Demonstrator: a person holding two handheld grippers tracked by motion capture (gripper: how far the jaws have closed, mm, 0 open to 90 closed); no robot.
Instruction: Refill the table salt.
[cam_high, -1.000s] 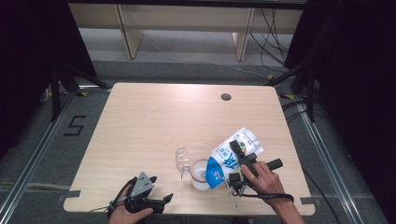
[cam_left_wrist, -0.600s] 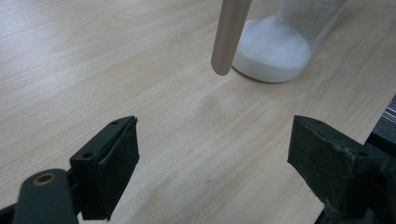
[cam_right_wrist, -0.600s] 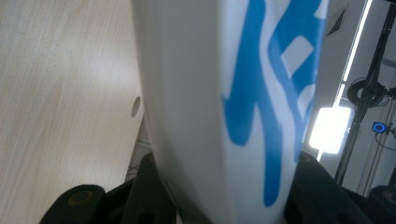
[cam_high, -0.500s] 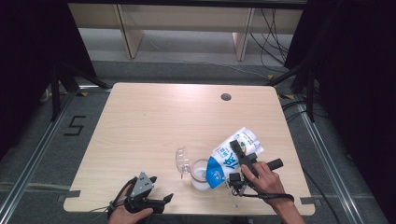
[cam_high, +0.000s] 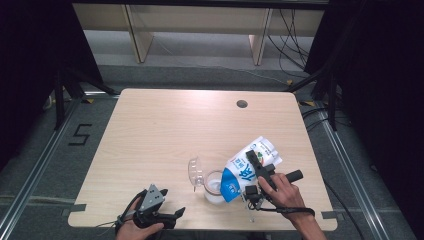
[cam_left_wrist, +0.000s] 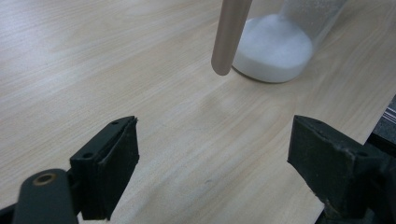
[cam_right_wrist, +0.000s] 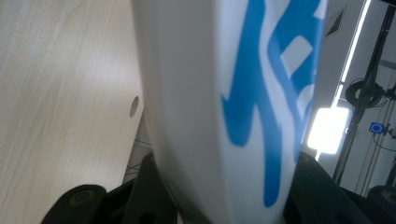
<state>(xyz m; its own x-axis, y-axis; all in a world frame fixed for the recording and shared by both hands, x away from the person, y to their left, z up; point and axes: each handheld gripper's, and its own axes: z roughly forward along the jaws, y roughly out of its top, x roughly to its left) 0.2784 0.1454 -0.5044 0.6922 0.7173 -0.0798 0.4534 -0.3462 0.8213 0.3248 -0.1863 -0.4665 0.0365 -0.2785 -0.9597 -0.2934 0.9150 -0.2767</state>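
Now one bag (cam_high: 248, 167) (clamped by the right gripper (cam_high: 256, 170)), one cup (cam_high: 214, 186); left gripper (cam_high: 172, 216) gapes.

The setting is a test or recording room in a lab, not a home. A single pale wooden table (cam_high: 165, 130) with a round cable hole (cam_high: 242, 104) near its far edge stands alone on a grey floor (cam_high: 45, 165). Metal rails (cam_high: 30, 190) run along the floor at both sides of the table, and a "5" (cam_high: 81, 135) is marked in black tape beyond its left edge. Dark curtains (cam_high: 30, 60) close off both sides. Black stand legs (cam_high: 75, 85) and loose cables (cam_high: 290, 30) sit behind the far edge, before bare wooden shelving (cam_high: 200, 20). A bright lamp on a stand (cam_right_wrist: 327, 130) is visible in the right gripper view.
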